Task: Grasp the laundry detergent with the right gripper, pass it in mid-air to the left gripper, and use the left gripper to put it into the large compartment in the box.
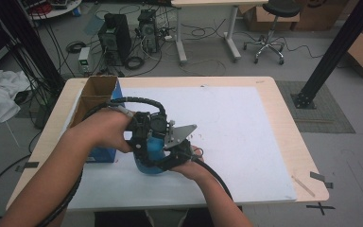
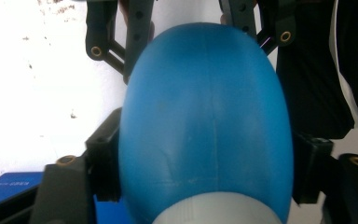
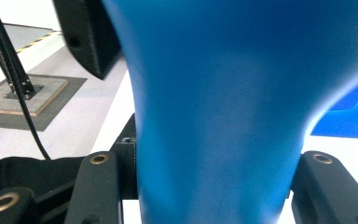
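A wide table (image 1: pixel 283 123) carries a white sheet over most of its top, and at its left edge an open cardboard box (image 1: pixel 96 94) stands beside a flat blue box (image 1: pixel 101 153). Near the front edge, left of the middle, both hands meet over one thing: a smooth blue bottle (image 1: pixel 152 158) with a rounded, egg-like body that narrows to a neck and ends in a pale ribbed cap (image 2: pixel 214 210).

The right gripper (image 3: pixel 214 186) has its black jaws clamped on the narrow part of the bottle, one to each side, and carries it just above the sheet. The left gripper (image 2: pixel 205 158) comes at it from the other end; its jaws sit against the two flanks of the wide body just above the cap, so it appears to grip there, though whether it presses firmly I cannot tell.

The bottle looks like moulded plastic: probably light, fairly stiff at the neck and cap, and likely to give a little in the broad belly. Its skin is matte but curved everywhere, so jaws set on the swell could slide off toward either end. The surer holds, I judge, are the waist, where the right jaws sit, and the ribbed cap, whose ridges offer purchase for turning. Squeezing the belly hard risks denting it or forcing out any contents once the cap loosens.
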